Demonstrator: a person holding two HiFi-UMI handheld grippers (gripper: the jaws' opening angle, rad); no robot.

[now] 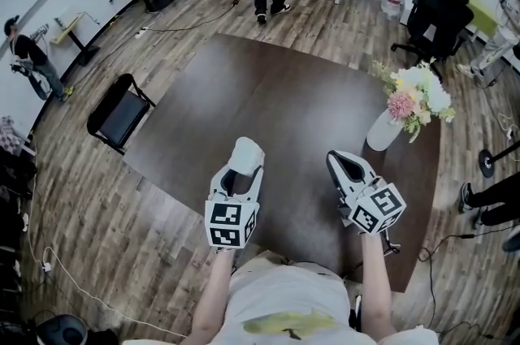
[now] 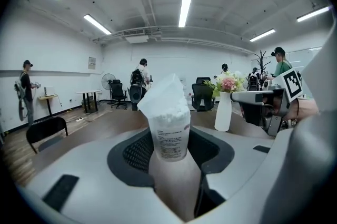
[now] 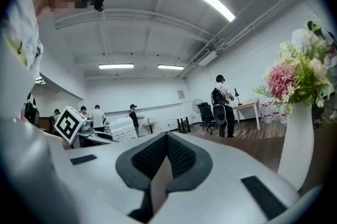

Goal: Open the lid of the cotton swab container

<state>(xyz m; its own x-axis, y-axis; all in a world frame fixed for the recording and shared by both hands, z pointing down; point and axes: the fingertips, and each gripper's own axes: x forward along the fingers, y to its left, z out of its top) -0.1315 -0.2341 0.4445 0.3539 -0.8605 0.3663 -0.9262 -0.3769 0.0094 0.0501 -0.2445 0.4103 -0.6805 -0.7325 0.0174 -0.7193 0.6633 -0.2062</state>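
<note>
standing rt of swab container [image 1: 245, 153]: vase [image 1: 382, 131]

1. The cotton swab container [image 2: 169, 130] is a small clear cylinder packed with white swabs, upright, with a printed label on its side.
2. Its translucent lid [image 2: 164, 92] sits tilted, raised at one side.
3. It is gripped between the jaws of the left gripper [image 1: 244, 170], above the near edge of the worktop [image 1: 268, 108].

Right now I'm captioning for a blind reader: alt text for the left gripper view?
The left tongs grip a clear cotton swab container upright, its white lid tilted. Beyond, a white vase of flowers stands on the table.
</note>
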